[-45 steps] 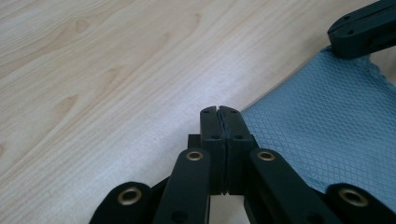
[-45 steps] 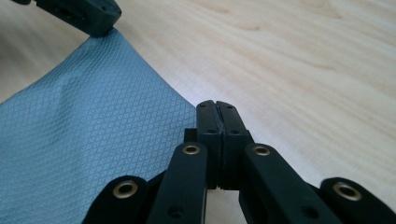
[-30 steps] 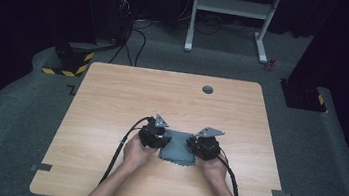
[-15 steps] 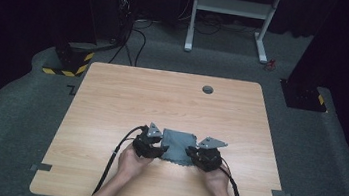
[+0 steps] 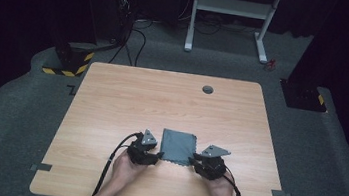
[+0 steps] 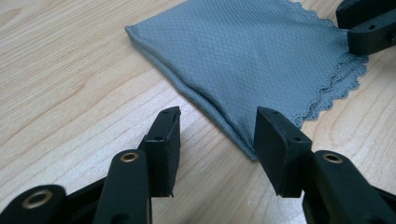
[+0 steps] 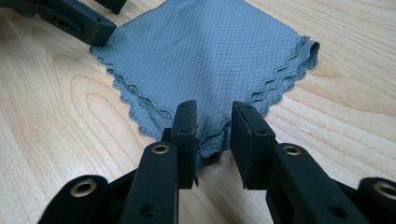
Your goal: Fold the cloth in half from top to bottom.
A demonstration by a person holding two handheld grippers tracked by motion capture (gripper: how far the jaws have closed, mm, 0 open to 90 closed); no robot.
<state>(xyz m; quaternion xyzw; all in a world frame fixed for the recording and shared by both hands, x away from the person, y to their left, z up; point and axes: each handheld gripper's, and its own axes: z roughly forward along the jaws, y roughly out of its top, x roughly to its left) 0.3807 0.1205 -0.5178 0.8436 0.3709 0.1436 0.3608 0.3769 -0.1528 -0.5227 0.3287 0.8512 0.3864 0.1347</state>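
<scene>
A grey cloth (image 5: 179,146) with scalloped edges lies folded flat on the wooden table (image 5: 162,101), close to the near edge. My left gripper (image 5: 157,154) sits at its near left corner. In the left gripper view the jaws (image 6: 218,116) stand open after just widening, with the cloth's corner (image 6: 243,70) lying by the right pad. My right gripper (image 5: 195,159) is at the near right corner. Its jaws (image 7: 215,109) have just been opening and stand open, the cloth's corner (image 7: 205,56) loose between the pads.
A round cable hole (image 5: 208,89) sits near the table's far edge. Each gripper's cable (image 5: 111,163) trails off the near edge beside the forearms. A white desk frame (image 5: 231,7) and a yellow-and-black striped base (image 5: 68,62) stand on the floor beyond the table.
Both hands have drawn back toward the near edge and apart. The cloth, partly under the grippers before, now lies spread between them.
</scene>
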